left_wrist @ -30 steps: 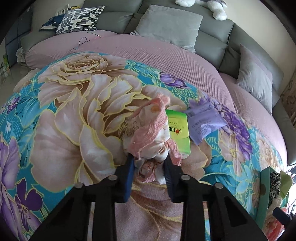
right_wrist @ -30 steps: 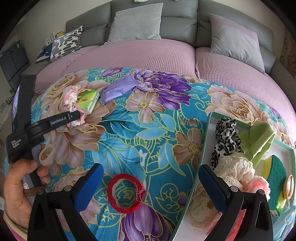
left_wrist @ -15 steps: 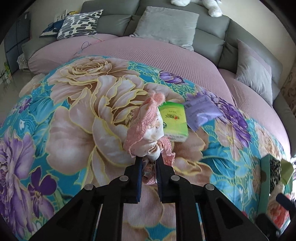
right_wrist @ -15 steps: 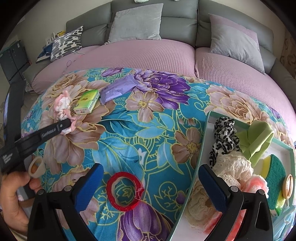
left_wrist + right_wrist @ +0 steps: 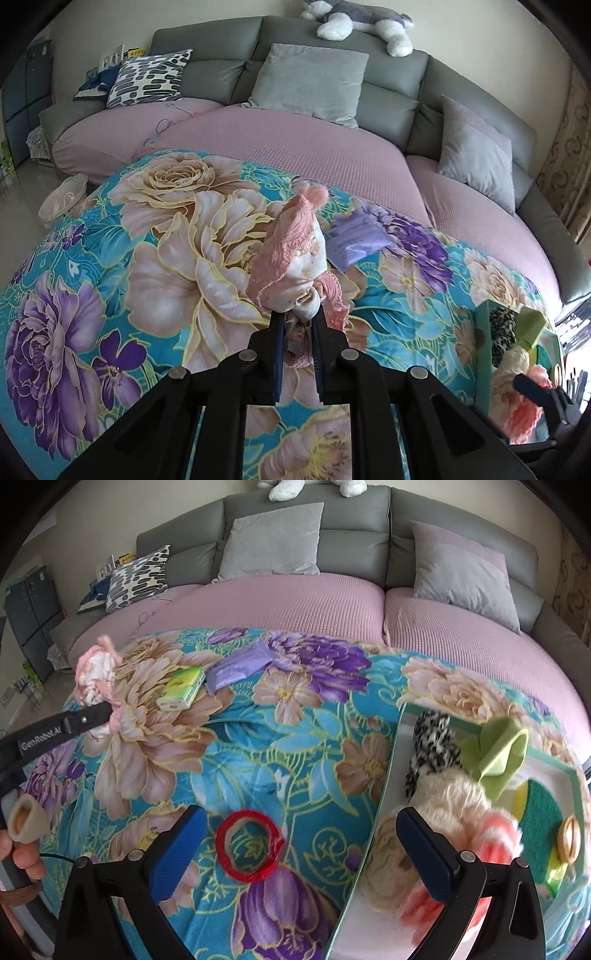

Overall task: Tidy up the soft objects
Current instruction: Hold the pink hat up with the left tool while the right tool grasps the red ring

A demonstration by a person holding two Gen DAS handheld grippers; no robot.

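Note:
My left gripper (image 5: pixel 298 325) is shut on a pink-and-white fabric bundle (image 5: pixel 291 258) and holds it up above the floral blanket (image 5: pixel 110 258). The bundle also shows in the right wrist view (image 5: pixel 94 674), gripped at the far left. My right gripper (image 5: pixel 299 834) is open and empty, low over the blanket. A red fabric ring (image 5: pixel 249 845) lies between its fingers. The teal-rimmed tray (image 5: pixel 386 794) to the right holds a leopard-print scrunchie (image 5: pixel 430 749), a cream lace piece (image 5: pixel 436 805), a pink fluffy item (image 5: pixel 495 834), a green clip (image 5: pixel 498 753) and a green sponge (image 5: pixel 545 816).
A green tissue pack (image 5: pixel 181 688) and a purple packet (image 5: pixel 238 666) lie on the blanket at the back left. The pink-covered sofa (image 5: pixel 295 602) with grey cushions (image 5: pixel 271 539) stands behind. A plush toy (image 5: pixel 362 22) lies on the sofa back.
My left gripper closed on the pink bundle and lifted it up and left off the blanket. The right gripper stayed open over the red ring.

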